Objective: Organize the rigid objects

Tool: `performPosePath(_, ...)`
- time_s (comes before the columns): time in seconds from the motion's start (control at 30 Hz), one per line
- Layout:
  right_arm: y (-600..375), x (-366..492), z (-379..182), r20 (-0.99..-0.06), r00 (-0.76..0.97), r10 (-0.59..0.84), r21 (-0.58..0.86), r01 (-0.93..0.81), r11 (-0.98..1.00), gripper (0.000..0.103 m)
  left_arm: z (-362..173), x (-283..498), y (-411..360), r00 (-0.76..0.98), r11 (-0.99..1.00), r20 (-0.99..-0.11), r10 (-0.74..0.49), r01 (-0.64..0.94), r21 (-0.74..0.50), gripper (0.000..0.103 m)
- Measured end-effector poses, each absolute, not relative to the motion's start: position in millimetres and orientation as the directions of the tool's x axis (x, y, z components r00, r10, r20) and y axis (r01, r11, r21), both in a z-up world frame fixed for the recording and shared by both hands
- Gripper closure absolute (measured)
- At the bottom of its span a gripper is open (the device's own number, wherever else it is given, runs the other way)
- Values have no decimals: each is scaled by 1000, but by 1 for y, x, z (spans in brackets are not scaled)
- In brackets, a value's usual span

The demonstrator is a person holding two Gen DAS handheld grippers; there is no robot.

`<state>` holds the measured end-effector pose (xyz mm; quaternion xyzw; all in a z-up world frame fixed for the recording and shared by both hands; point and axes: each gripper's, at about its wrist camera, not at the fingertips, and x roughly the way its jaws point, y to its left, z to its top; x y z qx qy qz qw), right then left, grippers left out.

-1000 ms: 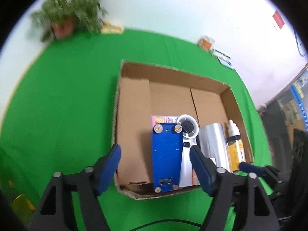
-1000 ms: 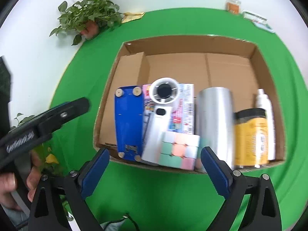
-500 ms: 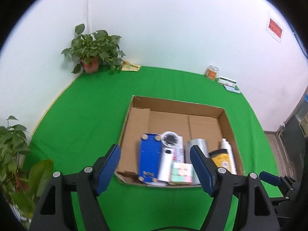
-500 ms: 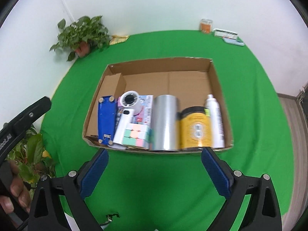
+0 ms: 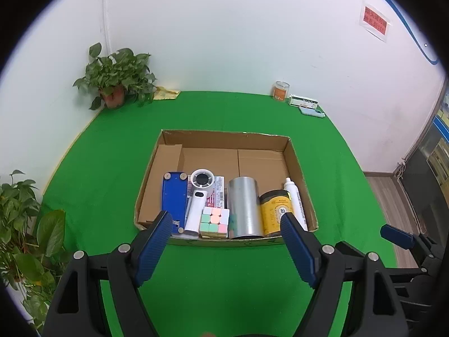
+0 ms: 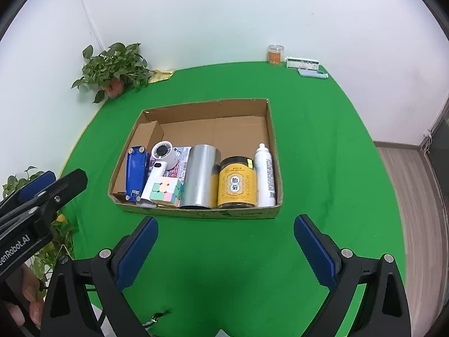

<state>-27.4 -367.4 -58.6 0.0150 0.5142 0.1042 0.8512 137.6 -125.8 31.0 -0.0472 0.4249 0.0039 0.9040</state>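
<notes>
Both grippers are hanging above the green cloth, near the front of the cardboard box.

What could go wrong: the silver can is lying on its side w/ the cube & yellow jar right beside it. A bump on the box could be rolling it into them, maybe.

Left gripper is wide open, its jaws have just been opening, nothing btwn them. Right gripper is wide open too, holding nothing.

Box is holding, in a row along its front: blue thing, white fan, cube, can, jar, white bottle. Back half is sitting bare.
</notes>
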Motion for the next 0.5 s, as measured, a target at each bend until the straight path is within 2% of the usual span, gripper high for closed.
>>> performPosePath(0.1, -367, -33, -50, -868, 459, 190, 125, -169, 978, 5, 33, 140, -129, 638, 997, -769, -34, -35, -74, 17)
performPosePath(0.2, -363, -36, -45, -867, 466, 177, 112, -164, 980, 5, 35, 141, -130, 643, 998, -764, -43, -10, -65, 15)
performPosePath(0.5, -331, -34, -42, -881, 461, 110, 41, -157, 987, 5, 24, 144, -102, 633, 995, -770, -86, 14, -101, 14)
